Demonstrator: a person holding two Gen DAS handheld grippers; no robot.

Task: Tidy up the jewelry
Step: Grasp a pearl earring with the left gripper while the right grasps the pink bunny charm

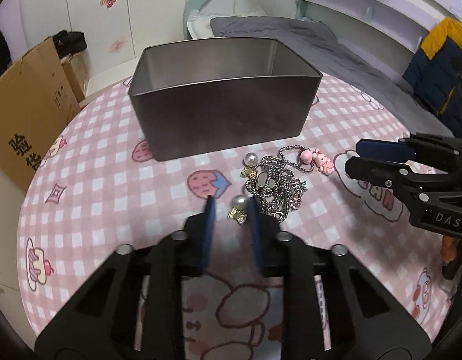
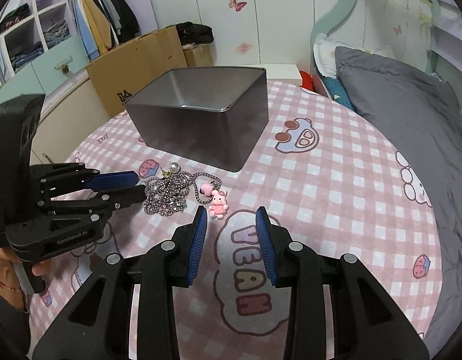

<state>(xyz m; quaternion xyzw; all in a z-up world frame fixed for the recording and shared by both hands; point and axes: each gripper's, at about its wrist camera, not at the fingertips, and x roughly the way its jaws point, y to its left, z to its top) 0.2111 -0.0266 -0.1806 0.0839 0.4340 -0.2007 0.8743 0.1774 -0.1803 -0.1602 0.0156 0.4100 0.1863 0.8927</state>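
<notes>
An open, empty grey metal tin point(image 1: 222, 90) stands on the pink checked table; it also shows in the right wrist view point(image 2: 201, 120). In front of it lie a tangled silver chain point(image 1: 275, 186), a pink bunny charm point(image 1: 320, 162) and two pearl earrings, one point(image 1: 251, 159) near the tin and one point(image 1: 239, 207) between my left fingertips. My left gripper point(image 1: 231, 202) is open around that near pearl earring. My right gripper point(image 2: 232, 213) is open and empty, just right of the pink bunny charm point(image 2: 218, 204) and the chain point(image 2: 168, 192).
The round table point(image 2: 335, 195) carries a pink cartoon cloth. A bed with grey bedding point(image 2: 410, 114) lies to the right. Cardboard boxes point(image 1: 27, 114) stand at the left beyond the table edge. A wardrobe point(image 2: 51, 30) stands behind.
</notes>
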